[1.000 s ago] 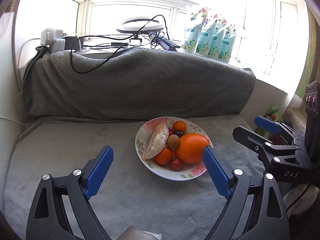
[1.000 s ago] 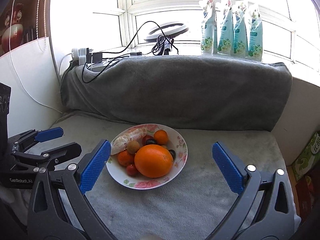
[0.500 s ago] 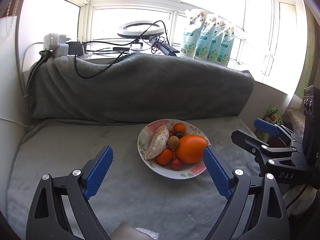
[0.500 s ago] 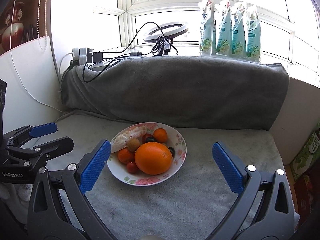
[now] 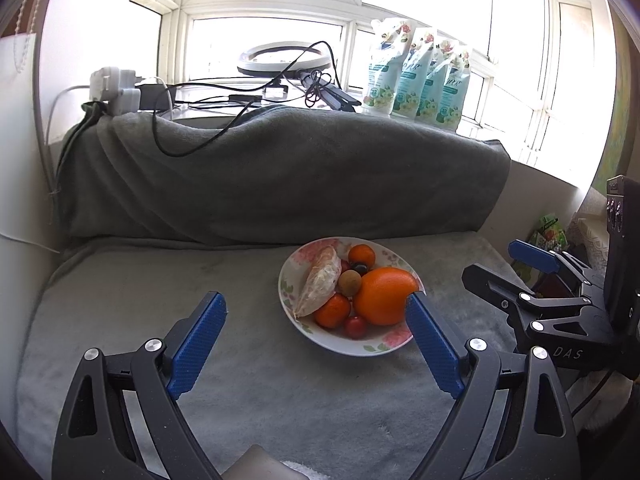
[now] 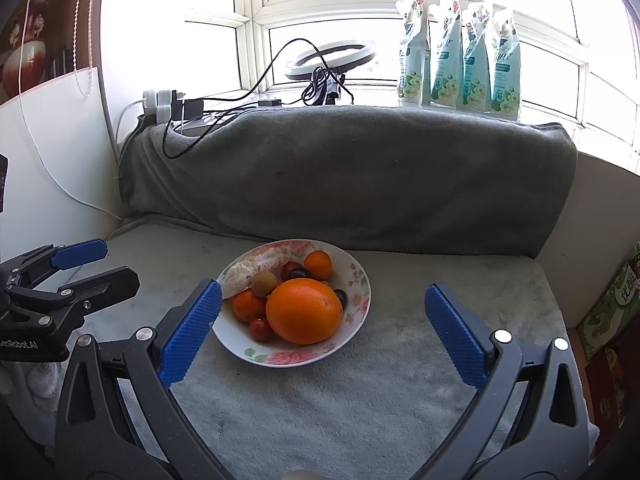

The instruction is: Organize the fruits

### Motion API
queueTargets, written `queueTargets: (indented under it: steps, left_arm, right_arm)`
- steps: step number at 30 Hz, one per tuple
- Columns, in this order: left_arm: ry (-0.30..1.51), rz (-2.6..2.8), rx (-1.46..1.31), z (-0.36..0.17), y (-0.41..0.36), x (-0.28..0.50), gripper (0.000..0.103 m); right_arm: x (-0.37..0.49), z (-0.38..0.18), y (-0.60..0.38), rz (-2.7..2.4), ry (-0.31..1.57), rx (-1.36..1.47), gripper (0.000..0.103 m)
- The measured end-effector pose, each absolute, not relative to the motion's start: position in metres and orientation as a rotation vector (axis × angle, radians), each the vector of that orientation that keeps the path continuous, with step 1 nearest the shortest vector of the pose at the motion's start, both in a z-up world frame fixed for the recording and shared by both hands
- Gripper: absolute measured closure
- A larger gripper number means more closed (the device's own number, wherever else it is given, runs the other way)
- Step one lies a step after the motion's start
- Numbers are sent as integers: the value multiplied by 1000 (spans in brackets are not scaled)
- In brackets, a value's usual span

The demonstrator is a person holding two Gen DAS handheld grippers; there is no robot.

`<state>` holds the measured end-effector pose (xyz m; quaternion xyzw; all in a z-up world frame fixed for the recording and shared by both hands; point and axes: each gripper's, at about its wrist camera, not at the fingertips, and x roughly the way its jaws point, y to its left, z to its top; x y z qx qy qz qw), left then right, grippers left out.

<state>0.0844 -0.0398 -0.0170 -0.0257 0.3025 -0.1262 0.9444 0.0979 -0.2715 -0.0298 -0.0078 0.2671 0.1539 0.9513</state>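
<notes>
A white floral bowl (image 5: 372, 345) (image 6: 356, 280) sits on the grey blanket, holding a big orange (image 5: 382, 296) (image 6: 304, 311), a peeled citrus segment (image 5: 320, 282) (image 6: 260, 262), small tangerines (image 5: 332, 311), a brown longan (image 5: 350, 283), cherry tomatoes (image 5: 356, 327) and dark grapes. My left gripper (image 5: 316, 312) is open and empty, just before the bowl. My right gripper (image 6: 322, 300) is open and empty, straddling the bowl from the near side. Each gripper shows at the edge of the other's view.
A rolled grey blanket (image 6: 352, 176) rises behind the bowl. On the windowsill stand several refill pouches (image 6: 460, 52), a ring light (image 6: 332, 54), cables and a power strip (image 5: 116, 90). Boxes (image 6: 608, 312) sit at the right edge.
Both grippers have drawn back and risen slightly; the bowl looks a little farther and smaller. The jaws stay open. The fruit has not moved.
</notes>
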Motion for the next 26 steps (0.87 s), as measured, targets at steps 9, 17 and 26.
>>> queueTargets:
  steps: [9, 17, 26]
  left_arm:
    - [614, -251, -48, -17, -40, 83, 12]
    - [615, -257, -53, -19, -39, 84, 12]
    - [608, -250, -50, -19, -40, 83, 12]
  right_arm:
    - [98, -31, -271, 308, 547, -18, 0]
    - [98, -35, -272, 300, 554, -15, 0]
    - [98, -38, -275, 287, 559, -17, 0]
